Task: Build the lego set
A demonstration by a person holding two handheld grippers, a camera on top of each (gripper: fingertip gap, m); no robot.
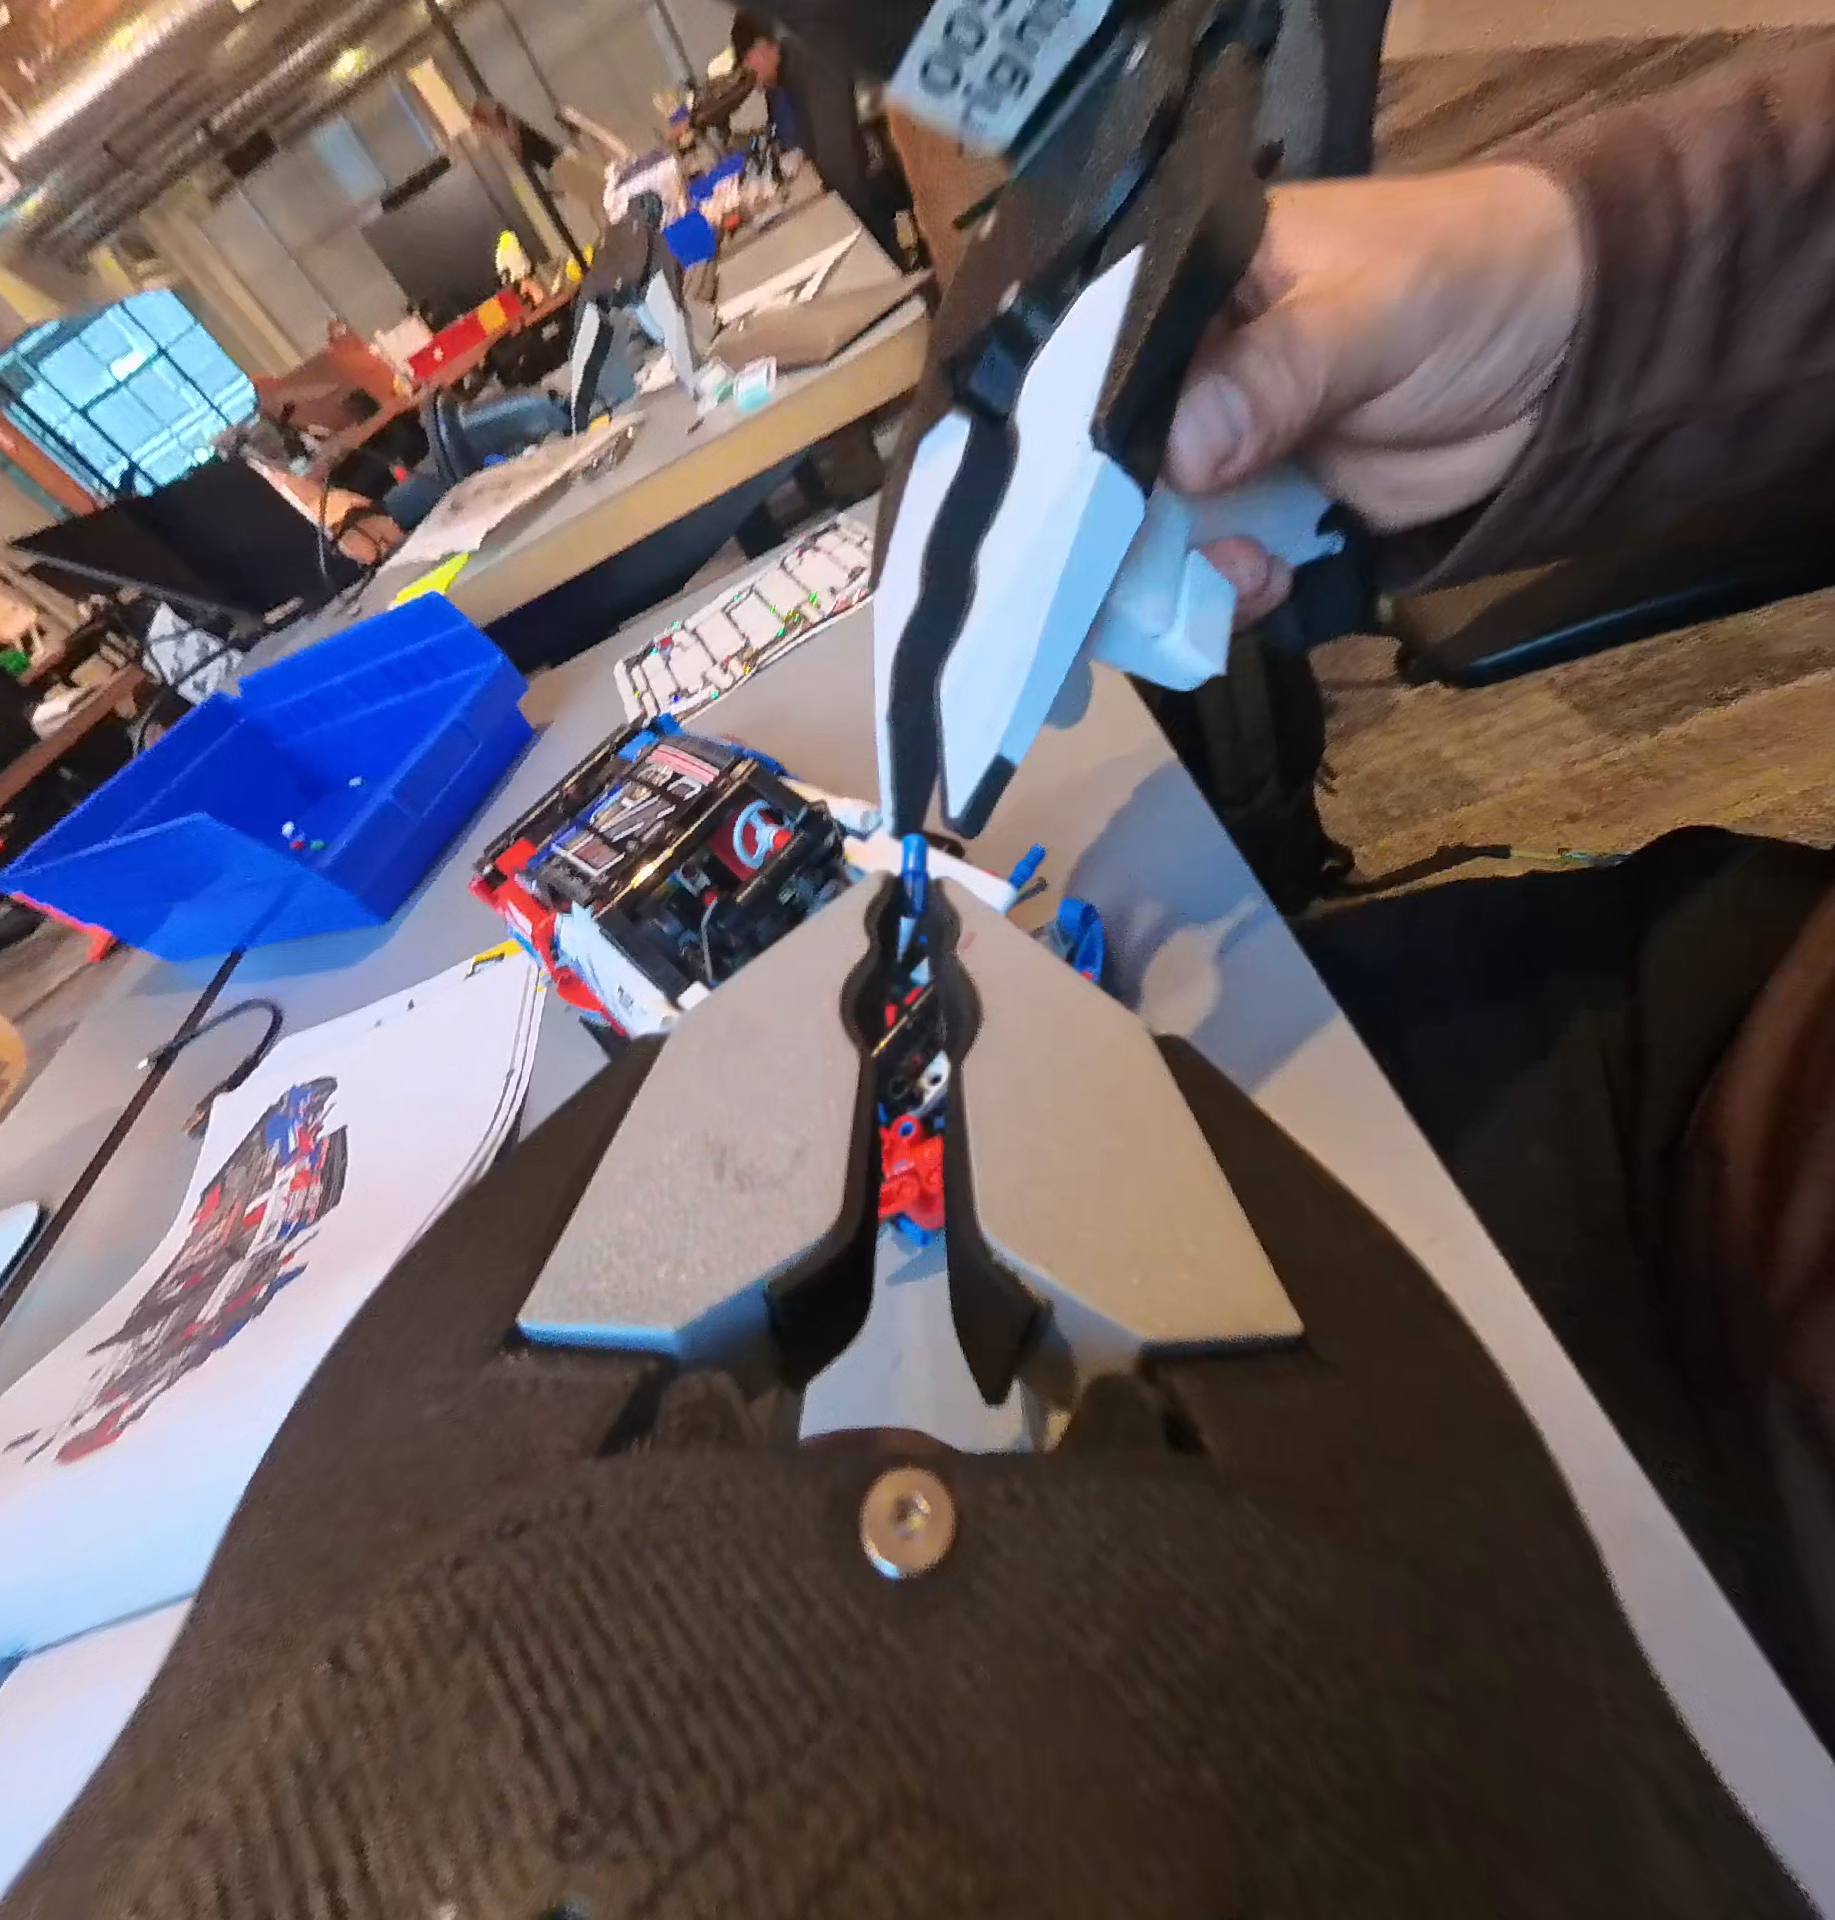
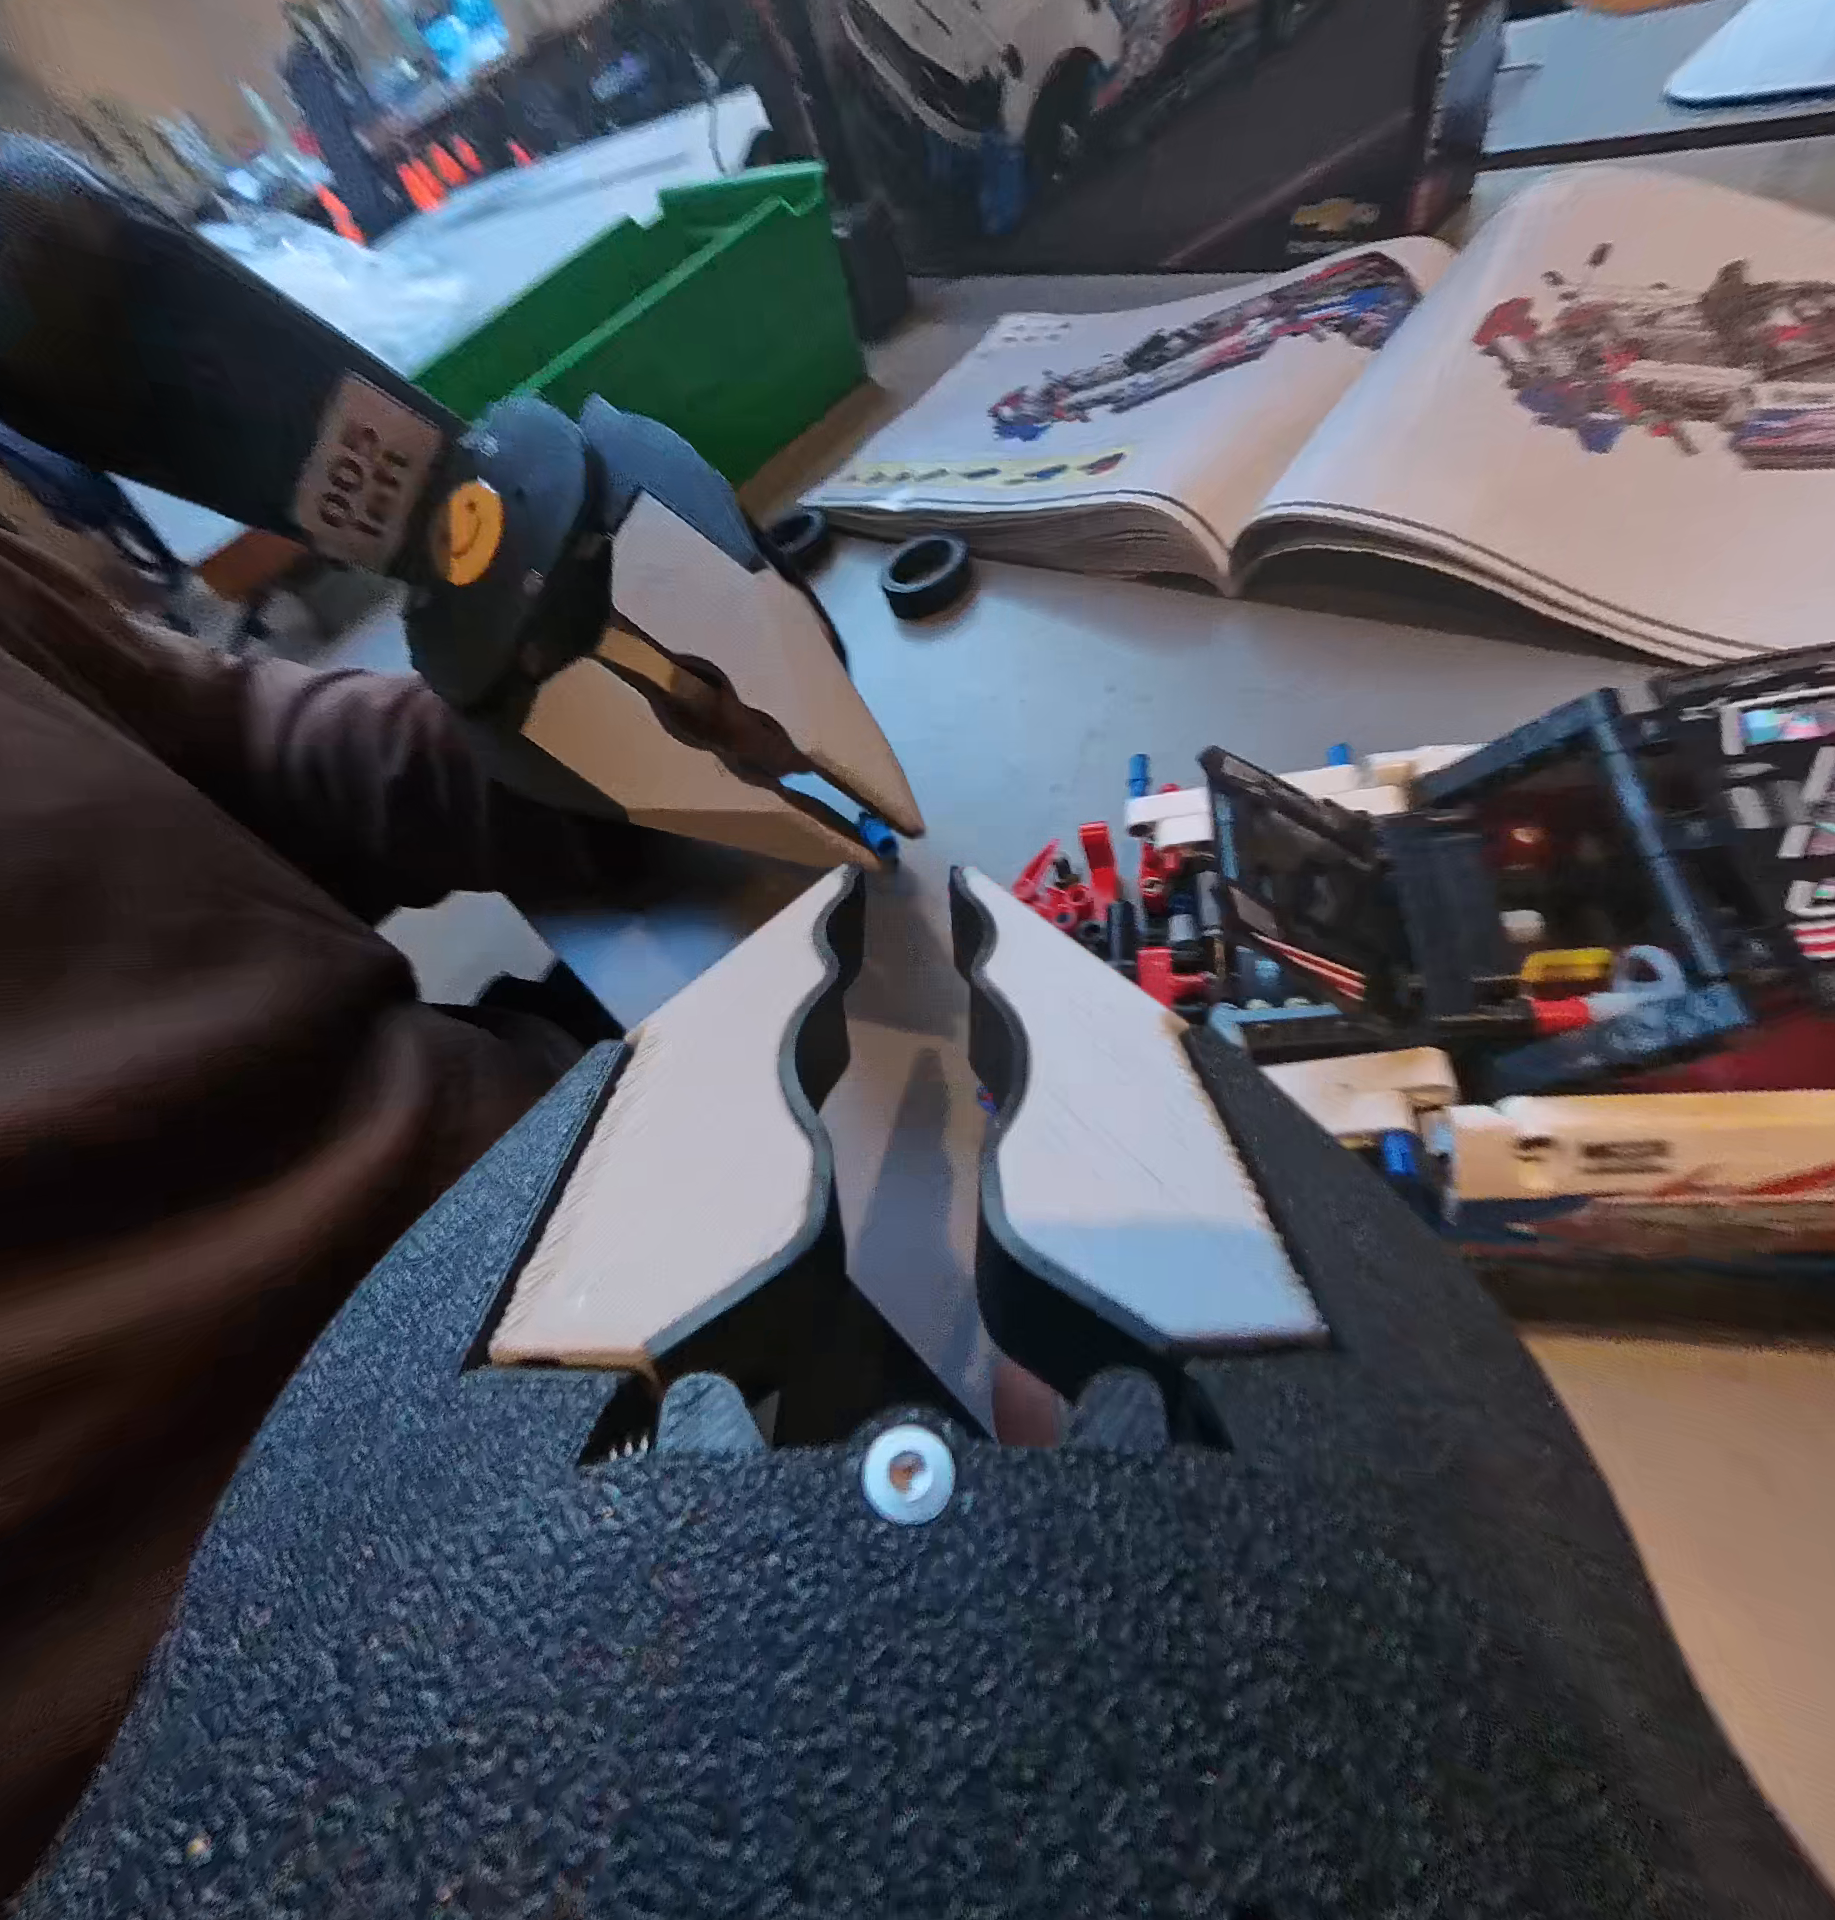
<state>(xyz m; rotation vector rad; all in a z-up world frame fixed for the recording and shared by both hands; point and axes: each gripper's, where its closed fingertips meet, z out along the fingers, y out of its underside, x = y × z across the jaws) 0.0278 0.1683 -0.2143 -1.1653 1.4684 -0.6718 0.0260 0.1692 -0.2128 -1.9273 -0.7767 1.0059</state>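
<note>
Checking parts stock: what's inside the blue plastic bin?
In the left wrist view, the open blue plastic bin shows only a few tiny pieces, white, red and green, on its floor. The near wall hides the front of the floor.

I sit in what looks like a big open workshop or lab. Far to the left I see long grey worktables (image 1: 788, 374) crowded with gear, an exposed ceiling with ducts (image 1: 92, 135), and a large gridded window (image 1: 123, 384). On my own table (image 1: 1183, 831) stand a blue parts bin (image 1: 269, 790) and a green bin (image 2: 684, 312), beside an open instruction book (image 2: 1412, 436).
</note>
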